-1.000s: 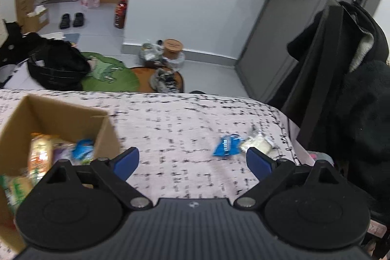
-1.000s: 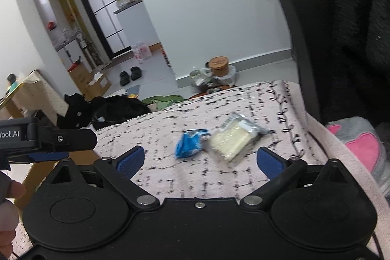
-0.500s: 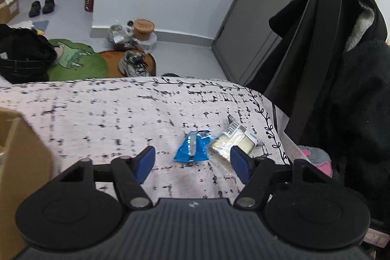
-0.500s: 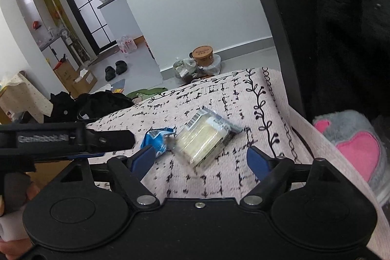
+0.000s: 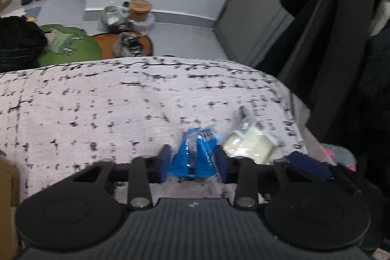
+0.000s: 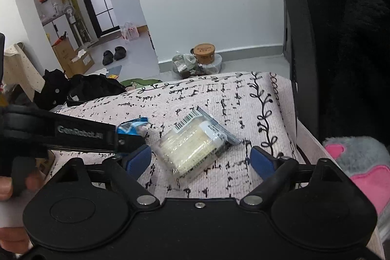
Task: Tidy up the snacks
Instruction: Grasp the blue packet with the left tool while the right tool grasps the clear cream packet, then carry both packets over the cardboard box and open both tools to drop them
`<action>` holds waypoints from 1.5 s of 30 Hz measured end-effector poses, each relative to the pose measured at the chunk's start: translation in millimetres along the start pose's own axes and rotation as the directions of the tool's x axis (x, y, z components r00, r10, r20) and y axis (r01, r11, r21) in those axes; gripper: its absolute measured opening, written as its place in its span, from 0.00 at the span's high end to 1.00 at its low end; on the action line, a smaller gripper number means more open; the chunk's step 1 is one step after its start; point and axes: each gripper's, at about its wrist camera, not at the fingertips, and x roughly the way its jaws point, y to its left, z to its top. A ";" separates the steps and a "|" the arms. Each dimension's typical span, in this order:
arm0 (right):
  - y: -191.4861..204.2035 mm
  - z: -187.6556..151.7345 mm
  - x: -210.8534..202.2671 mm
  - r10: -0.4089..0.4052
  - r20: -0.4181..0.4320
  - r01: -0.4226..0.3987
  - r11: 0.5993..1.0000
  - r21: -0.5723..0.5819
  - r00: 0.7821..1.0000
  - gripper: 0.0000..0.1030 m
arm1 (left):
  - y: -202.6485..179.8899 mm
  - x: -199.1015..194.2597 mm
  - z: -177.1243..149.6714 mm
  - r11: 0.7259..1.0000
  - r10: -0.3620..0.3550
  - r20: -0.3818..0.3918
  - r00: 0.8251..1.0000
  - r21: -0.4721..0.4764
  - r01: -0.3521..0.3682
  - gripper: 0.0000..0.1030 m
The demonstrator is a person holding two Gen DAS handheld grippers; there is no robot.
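The left gripper (image 5: 192, 160) has just been closing its jaws around the blue snack packet (image 5: 195, 155), which sits between the 2 pads and looks pinched or very nearly so, crumpled upward from the patterned bedcover (image 5: 97, 113). The right gripper (image 6: 201, 160) has jaws spread wide that have just been opening further, empty, straddling the clear-wrapped pale snack (image 6: 192, 145) lying flat just ahead of them; each hand seems lined up on its own packet so both can go at once. The 2 grippers crowd each other, the left one's arm crossing just beside the right's left pad. Beyond the right jaws the bed's edge drops off near dark hanging coats (image 5: 353, 65), leaving little room that way; leftward the cover is open.
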 end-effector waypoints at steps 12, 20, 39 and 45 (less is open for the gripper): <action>20.7 6.8 16.7 -0.011 0.032 0.016 0.990 -0.139 0.999 0.00 | 32.4 -29.2 4.5 0.996 0.058 0.024 0.998 -0.069 -0.056 0.68; 35.7 2.1 19.8 -0.072 -0.052 0.060 0.977 -0.202 0.996 0.39 | 44.0 -49.1 -4.5 0.994 0.075 0.047 0.996 -0.082 -0.071 0.68; 79.4 7.9 -23.9 0.061 0.008 -0.060 0.987 -0.152 0.998 0.44 | 56.5 -125.1 -25.9 0.990 0.100 0.127 0.987 -0.112 -0.086 0.68; 98.6 14.2 -34.1 0.119 0.035 -0.112 0.980 -0.162 0.992 0.44 | 64.1 -150.0 -30.9 0.986 0.130 0.163 0.978 -0.126 -0.110 0.68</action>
